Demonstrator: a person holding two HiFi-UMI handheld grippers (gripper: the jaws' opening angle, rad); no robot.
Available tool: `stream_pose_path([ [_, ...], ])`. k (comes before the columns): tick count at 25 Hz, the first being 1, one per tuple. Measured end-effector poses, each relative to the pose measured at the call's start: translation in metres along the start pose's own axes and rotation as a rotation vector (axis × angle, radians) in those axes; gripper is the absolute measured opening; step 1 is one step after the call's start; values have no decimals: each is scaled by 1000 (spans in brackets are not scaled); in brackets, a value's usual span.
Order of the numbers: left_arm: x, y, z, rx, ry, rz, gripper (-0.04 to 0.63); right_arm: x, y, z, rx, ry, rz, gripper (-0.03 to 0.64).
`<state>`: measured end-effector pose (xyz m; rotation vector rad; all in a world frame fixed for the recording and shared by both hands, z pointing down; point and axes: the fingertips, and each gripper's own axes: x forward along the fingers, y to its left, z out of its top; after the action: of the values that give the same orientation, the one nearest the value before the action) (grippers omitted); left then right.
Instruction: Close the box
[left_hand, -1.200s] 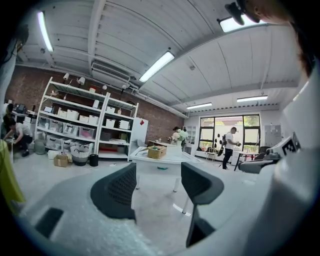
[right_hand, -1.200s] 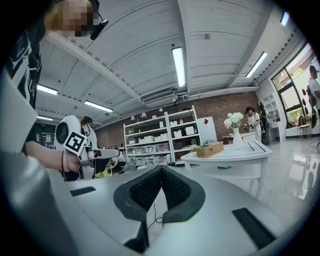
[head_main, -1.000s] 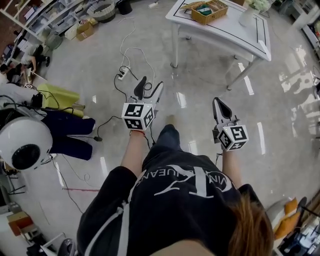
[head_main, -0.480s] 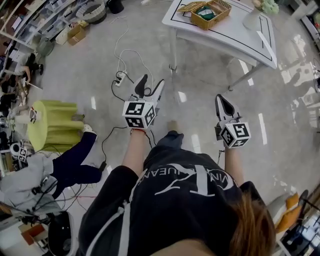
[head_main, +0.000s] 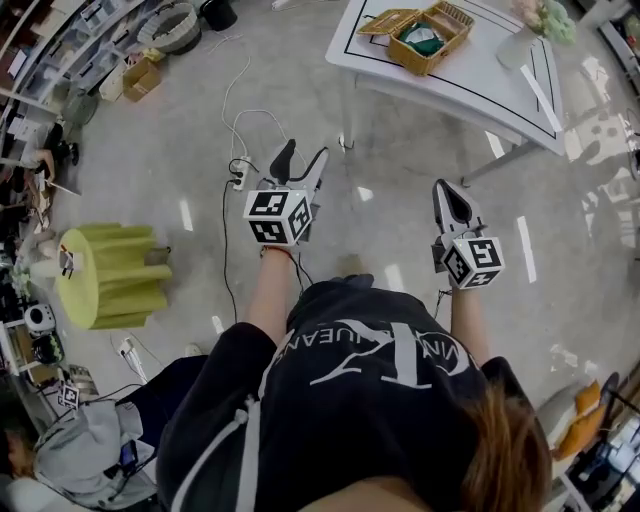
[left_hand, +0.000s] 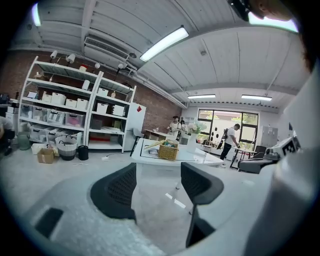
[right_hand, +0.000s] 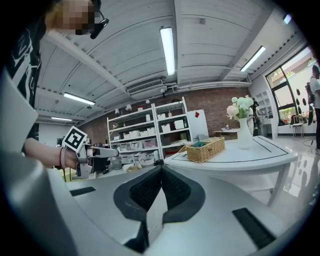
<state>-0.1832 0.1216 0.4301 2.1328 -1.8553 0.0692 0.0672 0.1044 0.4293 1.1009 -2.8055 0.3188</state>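
The box lies open on the table at upper right, well apart from the left gripper, jaws spread and empty, and the right gripper, jaws pressed together on nothing, so it is probably best to step closer, then tip the lid over gently.

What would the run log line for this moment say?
stage: before contact | left claw: open, empty | right claw: shut, empty | box: lid open, on table, far from both claws
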Motion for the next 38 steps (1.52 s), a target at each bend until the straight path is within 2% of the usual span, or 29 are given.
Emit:
stream_pose_path([
  [7,35,24,-16,-58,72,-10,275,35,-7,-4,7,17,-13,-2],
  [14,67,20,-25,-105,121,-39,278,50,-32,-7,23,45,-43,-2],
  [25,153,40,5,-122,108,-7,291,127,-96,13,23,38,-11,-2],
  [34,229,39,29,-133,126,-9,293,176,-150,30,28,51,-3,-2],
  [38,256,42,38,-193,115,-3,293,195,-173,33,34,66,0,-2],
])
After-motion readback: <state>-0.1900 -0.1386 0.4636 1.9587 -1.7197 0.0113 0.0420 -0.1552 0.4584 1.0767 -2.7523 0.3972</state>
